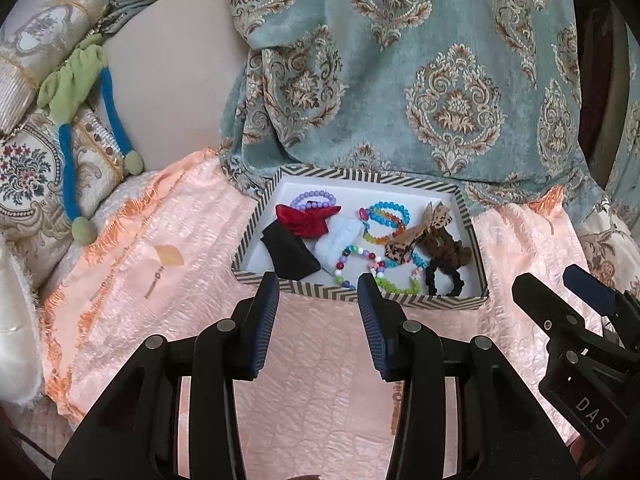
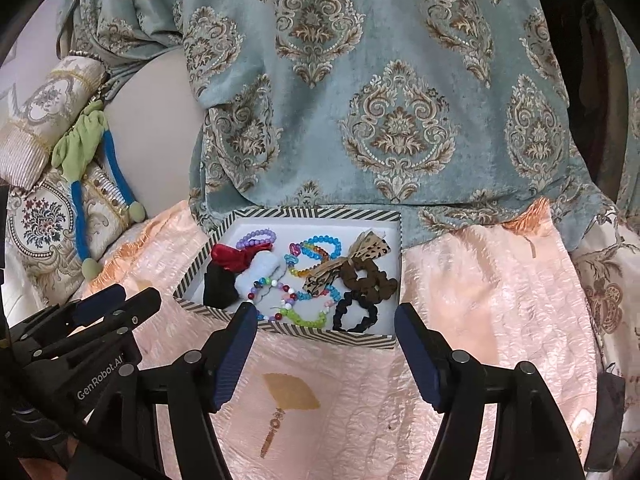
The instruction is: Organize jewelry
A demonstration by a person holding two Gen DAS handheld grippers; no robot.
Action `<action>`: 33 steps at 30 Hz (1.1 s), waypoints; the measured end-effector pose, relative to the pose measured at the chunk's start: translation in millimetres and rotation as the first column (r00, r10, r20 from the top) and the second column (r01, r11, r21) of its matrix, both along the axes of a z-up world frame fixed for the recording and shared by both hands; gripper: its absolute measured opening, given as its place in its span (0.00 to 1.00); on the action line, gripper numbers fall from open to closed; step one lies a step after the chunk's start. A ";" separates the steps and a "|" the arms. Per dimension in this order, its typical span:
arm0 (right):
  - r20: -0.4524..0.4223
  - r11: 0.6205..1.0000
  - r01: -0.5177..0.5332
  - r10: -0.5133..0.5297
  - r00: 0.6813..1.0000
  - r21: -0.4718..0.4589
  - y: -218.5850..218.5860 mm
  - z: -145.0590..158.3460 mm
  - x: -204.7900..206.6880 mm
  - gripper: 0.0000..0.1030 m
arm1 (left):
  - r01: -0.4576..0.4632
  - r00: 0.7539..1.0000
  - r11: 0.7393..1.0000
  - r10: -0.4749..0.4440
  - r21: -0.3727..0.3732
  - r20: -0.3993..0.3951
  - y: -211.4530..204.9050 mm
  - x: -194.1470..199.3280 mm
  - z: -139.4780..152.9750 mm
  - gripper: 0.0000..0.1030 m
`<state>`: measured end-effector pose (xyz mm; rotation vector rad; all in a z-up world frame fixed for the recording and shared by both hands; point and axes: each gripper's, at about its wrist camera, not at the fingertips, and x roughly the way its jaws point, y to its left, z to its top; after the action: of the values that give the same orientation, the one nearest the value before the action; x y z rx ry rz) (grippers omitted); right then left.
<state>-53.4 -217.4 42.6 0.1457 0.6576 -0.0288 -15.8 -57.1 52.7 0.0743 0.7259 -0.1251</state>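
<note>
Nearest, the left gripper (image 1: pixel 318 294) hangs low over the pink quilted cover (image 1: pixel 320 392) of the bed, its fingers spread with nothing between them; the right gripper (image 2: pixel 326 326) sits beside it, fingers spread wider and likewise empty.

Just beyond both sets of fingertips stands the striped box (image 2: pixel 288 328), its near wall almost under them. All the jewelry in view lies inside it in a loose heap: a black scrunchie (image 2: pixel 354 314) at the near right corner, a green bead bracelet (image 2: pixel 306 320) along the near wall, a multicolour bead bracelet (image 1: pixel 358 258) in the middle, a black cloth piece (image 1: pixel 290 250) at the near left, a red bow (image 1: pixel 306 218) and purple bead bracelet (image 1: pixel 312 199) toward the far left corner, a leopard-print bow (image 2: pixel 348 266) and brown scrunchie (image 2: pixel 368 280) on the right.

This fits pieces gathered in already, or a heap waiting to be sorted — one moment cannot say which. Any pick here wants care: strands overlap, so close on a single free loop and lift slowly, holding the box steady on the soft cover.

Behind the box hangs a patterned blue-green drape (image 1: pixel 420 80).
</note>
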 end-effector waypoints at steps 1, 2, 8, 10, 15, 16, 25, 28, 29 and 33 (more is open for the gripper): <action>0.000 1.000 0.001 -0.001 1.000 -0.003 0.5 1.0 0.1 0.67 | -0.001 1.000 1.000 0.001 -0.002 0.001 0.3 -0.5 1.1 0.39; 0.000 1.000 0.002 -0.002 1.000 -0.005 1.2 2.0 -0.3 0.67 | -0.003 1.000 1.000 0.003 -0.003 0.003 0.5 -1.0 2.1 0.39; 0.006 1.000 0.001 -0.001 1.000 -0.007 3.7 6.2 -2.8 0.67 | -0.010 1.000 1.000 0.010 -0.009 0.018 3.4 -3.1 8.0 0.39; 0.008 1.000 -0.001 0.001 1.000 -0.012 4.9 8.1 -3.3 0.68 | -0.013 1.000 1.000 0.013 -0.012 0.023 4.6 -3.1 10.3 0.39; 0.013 1.000 0.002 -0.002 1.000 -0.013 6.1 12.3 -3.8 0.69 | -0.018 0.999 1.000 0.019 -0.019 0.033 7.7 -2.9 14.2 0.39; 0.014 1.000 0.001 -0.001 1.000 -0.013 5.9 12.5 -3.6 0.69 | -0.018 0.999 1.000 0.019 -0.019 0.034 7.8 -2.9 14.4 0.39; 0.005 1.000 0.001 -0.001 1.000 -0.010 7.2 12.0 -2.7 0.70 | -0.019 0.999 1.000 0.019 -0.012 0.036 8.2 -3.5 14.5 0.39; 0.008 1.000 0.005 -0.005 1.000 -0.006 6.4 11.9 -2.5 0.70 | -0.019 0.999 1.000 0.019 -0.007 0.036 8.9 -2.6 14.2 0.39; 0.009 1.000 0.006 -0.006 1.000 -0.004 6.0 11.4 -2.4 0.70 | -0.018 0.999 1.000 0.018 -0.006 0.037 9.1 -2.5 14.2 0.39; 0.004 1.000 0.005 -0.005 1.000 0.001 6.6 9.7 -1.2 0.70 | -0.017 0.999 1.000 0.016 0.002 0.038 8.8 -2.0 13.9 0.39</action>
<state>-54.7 -210.8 52.4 0.1487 0.6534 -0.0331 -17.7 -48.3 66.6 0.0724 0.6890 -0.1070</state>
